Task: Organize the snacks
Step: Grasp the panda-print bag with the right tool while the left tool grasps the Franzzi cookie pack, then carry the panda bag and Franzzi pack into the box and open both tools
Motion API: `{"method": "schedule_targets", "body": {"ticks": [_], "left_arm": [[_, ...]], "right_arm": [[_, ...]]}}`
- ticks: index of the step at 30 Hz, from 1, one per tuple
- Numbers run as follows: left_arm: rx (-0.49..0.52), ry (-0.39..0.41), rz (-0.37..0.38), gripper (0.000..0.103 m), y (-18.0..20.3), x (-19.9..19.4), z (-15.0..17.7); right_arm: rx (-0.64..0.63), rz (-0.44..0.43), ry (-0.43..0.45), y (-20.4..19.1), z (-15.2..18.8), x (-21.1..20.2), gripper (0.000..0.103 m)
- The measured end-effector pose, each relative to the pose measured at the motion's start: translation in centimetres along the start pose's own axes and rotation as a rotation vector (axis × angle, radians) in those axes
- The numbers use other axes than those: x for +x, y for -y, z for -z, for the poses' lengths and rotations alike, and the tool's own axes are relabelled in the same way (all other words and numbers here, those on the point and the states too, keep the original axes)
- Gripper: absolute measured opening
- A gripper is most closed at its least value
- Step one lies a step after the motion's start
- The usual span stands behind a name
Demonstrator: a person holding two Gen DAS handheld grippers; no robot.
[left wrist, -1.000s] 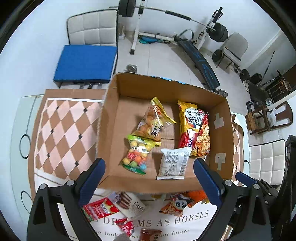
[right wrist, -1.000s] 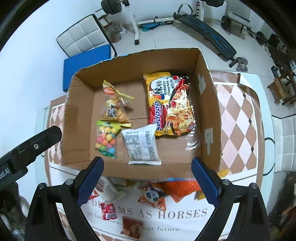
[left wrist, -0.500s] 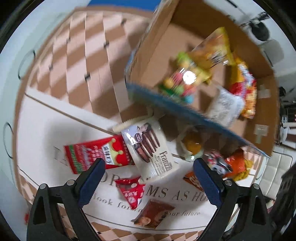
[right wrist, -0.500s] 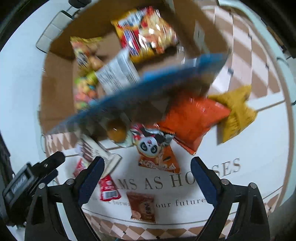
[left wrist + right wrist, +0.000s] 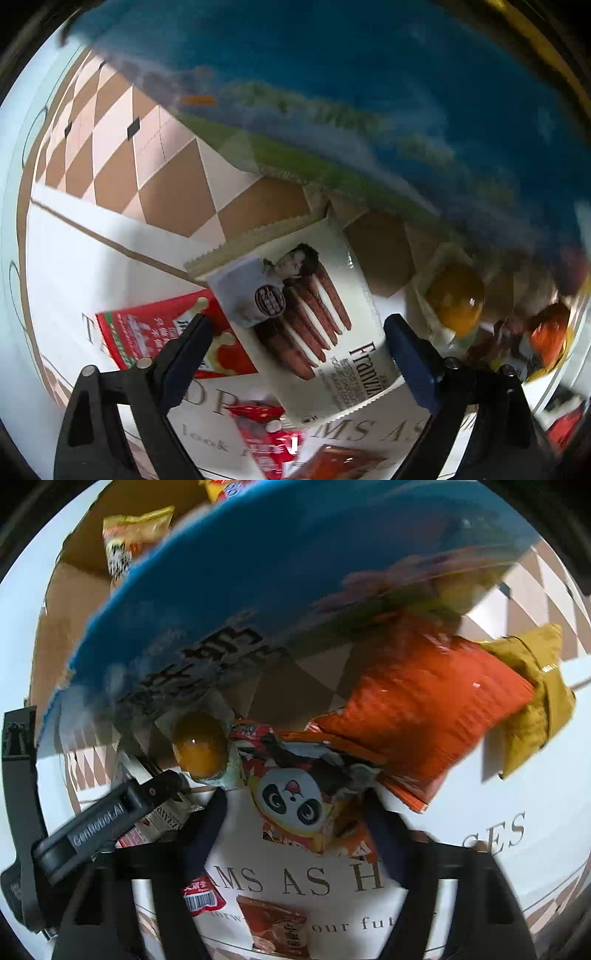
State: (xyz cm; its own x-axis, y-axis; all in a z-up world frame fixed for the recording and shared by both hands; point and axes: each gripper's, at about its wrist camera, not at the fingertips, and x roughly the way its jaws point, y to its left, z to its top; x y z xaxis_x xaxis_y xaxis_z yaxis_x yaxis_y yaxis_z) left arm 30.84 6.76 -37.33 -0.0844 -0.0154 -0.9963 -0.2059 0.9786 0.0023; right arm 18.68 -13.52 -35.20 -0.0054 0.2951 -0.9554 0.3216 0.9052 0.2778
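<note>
Left gripper (image 5: pixel 295 339), jaws apart, had dropped from above the box (image 5: pixel 369 92) to straddle the biscuit-stick packet (image 5: pixel 306 321) on the desk (image 5: pixel 92 266). Right gripper (image 5: pixel 295 816), likewise apart, now flanked the panda packet (image 5: pixel 295 805). Pickup judged imminent.

Orange bag (image 5: pixel 424 716), blue-sided box (image 5: pixel 295 572)

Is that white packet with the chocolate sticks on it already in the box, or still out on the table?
Still out. The white Franzzi packet lies flat on the table mat in front of the box's blue outer wall, framed by the open left gripper.
</note>
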Motion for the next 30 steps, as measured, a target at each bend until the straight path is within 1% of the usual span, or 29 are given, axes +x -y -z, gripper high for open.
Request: {"method": "schedule_targets", "body": {"ticks": [1, 2, 3, 4, 5, 6, 11, 13, 14, 16, 17, 18, 20, 21, 23, 25, 26, 27, 28, 30], "left_arm": [[0.024, 0.009, -0.012, 0.082, 0.0, -0.2, 0.3], [0.043, 0.014, -0.019, 0.074, 0.0, -0.4, 0.7], [0.068, 0.017, -0.023, 0.068, -0.1, -0.5, 1.1], [0.085, 0.018, -0.029, 0.065, -0.4, -0.7, 1.6], [0.104, 0.016, -0.034, 0.059, -0.6, -0.8, 2.1], [0.119, 0.014, -0.036, 0.057, -0.8, -0.9, 2.5], [0.17, -0.008, -0.037, 0.057, -1.6, -0.8, 4.5], [0.17, -0.014, -0.027, 0.058, -1.8, -0.6, 4.9], [0.165, -0.011, -0.022, 0.058, -1.8, -0.6, 5.0], [0.162, -0.019, -0.02, 0.061, -2.0, -0.5, 4.9], [0.159, -0.019, -0.019, 0.062, -2.1, -0.4, 4.7], [0.154, -0.018, -0.021, 0.063, -2.0, -0.5, 4.5], [0.155, -0.023, -0.028, 0.064, -1.7, -0.4, 4.3], [0.156, -0.024, -0.031, 0.064, -1.8, -0.6, 3.2], [0.146, -0.017, -0.023, 0.064, -1.8, -0.7, 3.0], [0.136, -0.01, -0.015, 0.056, -2.3, -1.1, 0.5], [0.135, 0.002, -0.014, 0.056, -2.5, -1.3, 0.5], [0.132, 0.006, -0.008, 0.056, -2.6, -1.5, 0.5], [0.126, 0.007, -0.002, 0.056, -2.7, -1.7, 0.4], [0.118, 0.01, 0.004, 0.056, -3.1, -1.9, 0.7]], "right_arm": [[-0.014, 0.012, -0.013, -0.1, 0.0, 0.2, 0.058], [-0.022, 0.012, -0.021, -0.2, 0.1, 0.3, 0.051], [-0.034, 0.008, -0.033, -0.2, 0.2, 0.4, 0.05], [-0.044, 0.009, -0.044, -0.3, 0.3, 0.4, 0.05], [-0.063, 0.014, -0.069, -0.4, 0.4, 0.4, 0.05], [-0.076, 0.013, -0.082, -0.4, 0.7, 0.4, 0.05], [-0.159, 0.019, -0.205, -0.3, 2.2, 1.0, 0.049], [-0.182, 0.028, -0.235, -0.4, 2.5, 1.4, 0.05], [-0.182, 0.031, -0.237, -0.3, 2.6, 1.5, 0.051], [-0.168, 0.031, -0.221, -0.3, 3.2, 1.6, 0.064], [-0.157, 0.025, -0.214, -0.3, 3.0, 1.5, 0.073], [-0.145, 0.018, -0.2, -0.3, 2.8, 1.3, 0.073], [-0.133, 0.025, -0.188, -0.4, 2.2, 1.0, 0.073], [-0.124, 0.033, -0.185, -0.5, 2.1, 1.1, 0.073], [-0.113, 0.053, -0.184, -0.9, 2.0, 1.7, 0.073], [-0.098, 0.074, -0.181, -1.0, 2.5, 2.6, 0.073], [-0.097, 0.082, -0.174, -1.1, 2.6, 2.8, 0.07], [-0.102, 0.1, -0.157, -1.0, 2.9, 2.4, 0.059], [-0.116, 0.128, -0.131, -1.2, 3.2, 2.2, 0.052], [-0.13, 0.124, -0.12, -1.6, 3.6, 2.3, 0.05]]}}
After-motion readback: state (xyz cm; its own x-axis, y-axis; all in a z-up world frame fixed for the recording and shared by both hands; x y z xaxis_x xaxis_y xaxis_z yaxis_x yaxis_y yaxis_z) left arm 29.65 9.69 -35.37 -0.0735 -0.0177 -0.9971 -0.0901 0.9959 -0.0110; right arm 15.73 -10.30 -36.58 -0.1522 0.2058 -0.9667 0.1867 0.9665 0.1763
